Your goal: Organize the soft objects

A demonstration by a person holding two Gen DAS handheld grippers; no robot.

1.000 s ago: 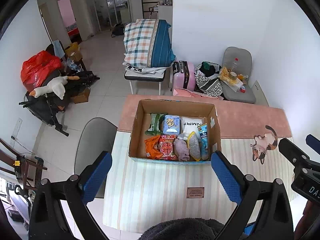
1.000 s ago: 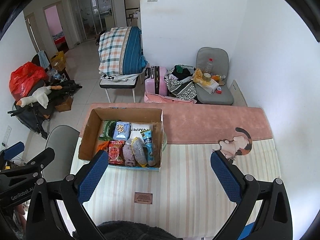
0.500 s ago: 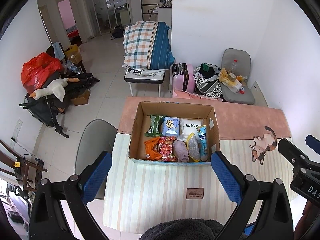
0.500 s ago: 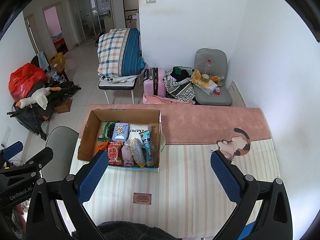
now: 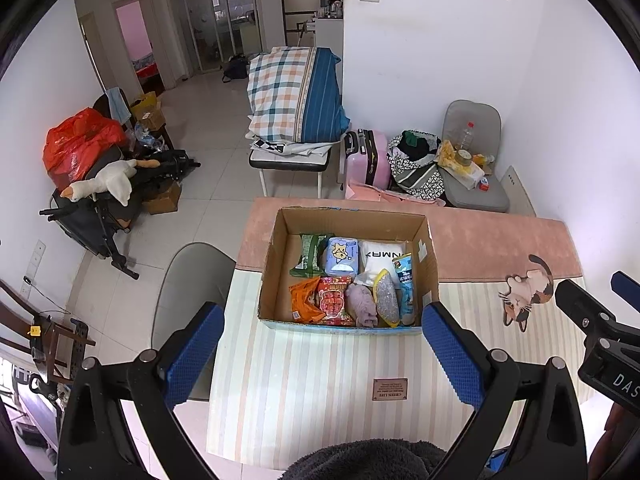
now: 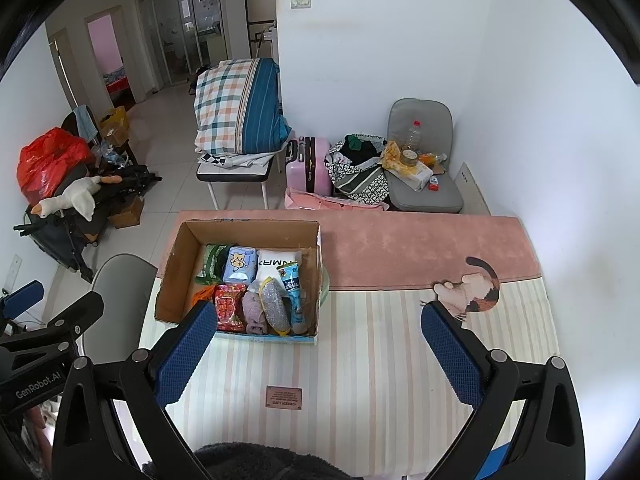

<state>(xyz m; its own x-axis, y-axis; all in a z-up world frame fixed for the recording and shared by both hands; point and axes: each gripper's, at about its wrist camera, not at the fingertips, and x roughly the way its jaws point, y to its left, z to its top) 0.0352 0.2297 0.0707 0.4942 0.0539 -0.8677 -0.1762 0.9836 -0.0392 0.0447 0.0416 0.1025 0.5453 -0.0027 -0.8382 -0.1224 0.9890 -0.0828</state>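
An open cardboard box [image 5: 276,256] [image 6: 176,276] stands on the striped tablecloth [image 5: 312,380]. It holds several soft packets: a green pack [image 5: 310,250], a blue tissue pack [image 5: 342,256], a white bag [image 5: 382,256], an orange packet [image 5: 306,300], a red packet [image 5: 334,300], a mauve cloth [image 5: 360,306] and a silver scourer [image 5: 386,300]. My left gripper [image 5: 320,344] is open and empty above the table, in front of the box. My right gripper [image 6: 320,344] is open and empty, to the right of the box. A dark fluffy thing [image 5: 360,460] lies at the near edge.
A pink runner [image 6: 420,244] covers the far table edge. A cat-shaped mat [image 6: 472,292] lies at the right. A grey chair [image 5: 188,280] stands left of the table. Beyond are a bench with bedding [image 5: 296,96], a pink suitcase [image 5: 366,160] and a loaded grey chair [image 5: 472,160].
Both views have drifted slightly; the box looks a little farther away. Both grippers stay open and empty.
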